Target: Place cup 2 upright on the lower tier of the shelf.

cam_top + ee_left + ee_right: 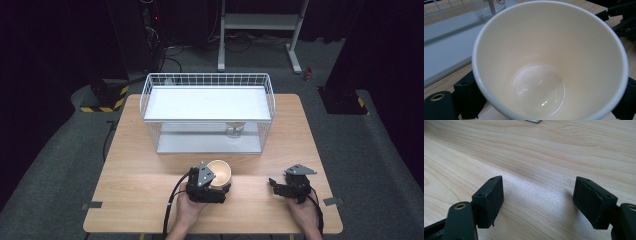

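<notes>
Overhead, left gripper (216, 186) clamps paper cup (220, 172) at table's (150, 200) near edge, before wire rack (207, 112). Left gripper view: cup (549, 62) empty, light, crushable; grip sidewall gently. Right gripper view: right gripper (539, 202) spread, nothing between.

Right tool (537, 202) agape over bare wooden table (544, 152)
</notes>
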